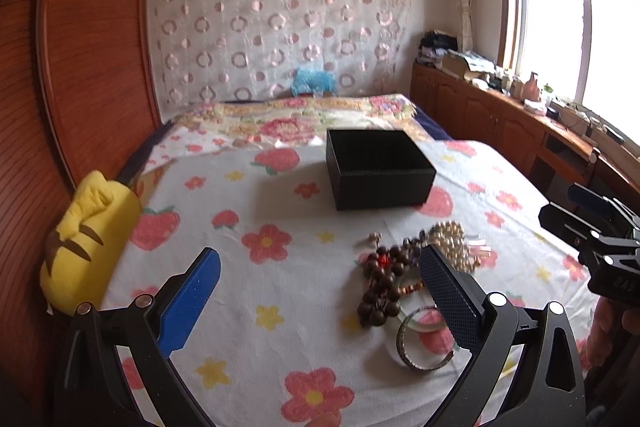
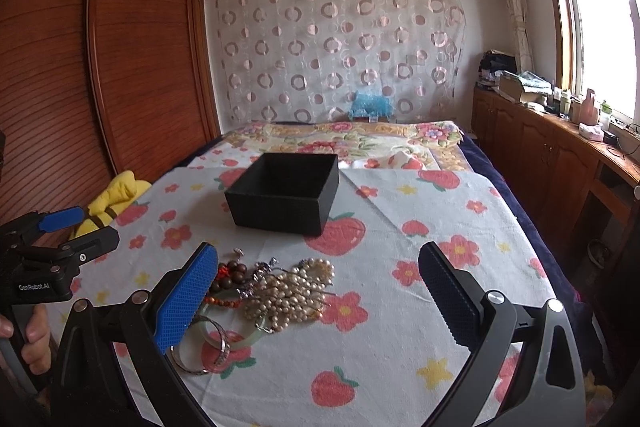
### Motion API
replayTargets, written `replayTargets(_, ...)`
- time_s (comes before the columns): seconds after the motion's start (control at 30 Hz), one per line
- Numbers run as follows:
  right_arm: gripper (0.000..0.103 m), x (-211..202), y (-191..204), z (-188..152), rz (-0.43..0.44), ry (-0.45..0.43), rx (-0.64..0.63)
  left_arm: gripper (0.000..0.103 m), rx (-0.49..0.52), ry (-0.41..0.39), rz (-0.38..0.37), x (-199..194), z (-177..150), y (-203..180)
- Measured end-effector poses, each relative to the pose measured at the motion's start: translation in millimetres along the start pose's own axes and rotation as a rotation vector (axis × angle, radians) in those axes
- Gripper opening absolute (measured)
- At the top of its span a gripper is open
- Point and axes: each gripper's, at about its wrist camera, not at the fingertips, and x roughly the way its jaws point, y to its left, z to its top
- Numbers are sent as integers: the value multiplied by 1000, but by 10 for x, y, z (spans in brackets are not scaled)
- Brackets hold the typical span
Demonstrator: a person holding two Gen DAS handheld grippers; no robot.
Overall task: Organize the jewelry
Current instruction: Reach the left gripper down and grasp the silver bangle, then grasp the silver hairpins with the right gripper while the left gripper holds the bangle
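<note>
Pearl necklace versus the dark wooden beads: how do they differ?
The pearl necklace is cream, shiny and small-beaded; the wooden beads are dark brown, matte and larger. The pearls lie heaped right of them, nearer the right claw's middle. Both lie loose on the bedsheet, outside the black box.

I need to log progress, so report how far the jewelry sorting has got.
Done: nothing that shows; the black box sits open and looks empty. In hand: nothing; the left gripper and right gripper are both open above the cloth. Left: the whole pile, including the pearl strand, dark bead bracelet and bangles, lies in front of the box.
</note>
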Motion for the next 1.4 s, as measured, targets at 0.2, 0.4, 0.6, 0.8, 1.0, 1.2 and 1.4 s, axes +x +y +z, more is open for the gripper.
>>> replayTargets(0.2, 100, 107, -51, -144, -2, 31, -10, 97, 25, 76, -39, 220, -159, 10)
replayTargets(0.4, 97, 195, -84, -252, 2, 66, -25, 76, 44, 158, -123, 404, -280, -45)
replayTargets(0.6, 96, 297, -130, -340, -18, 112, -49, 52, 54, 251, -201, 588, -405, -208)
replayTargets(0.8, 96, 379, -255, -449, -14, 154, -34, 35, 70, 299, -251, 642, -477, -340)
replayTargets(1.0, 95, 495, -207, -448, 7, 186, -88, 5, 90, 328, -267, 712, -533, -423)
replayTargets(1.2, 95, 618, -155, -399, 65, 229, -109, 5, 104, 287, -245, 628, -501, -442)
replayTargets(1.4, 88, 792, -143, -343, 124, 280, -104, 5, 44, 215, -232, 508, -342, -267)
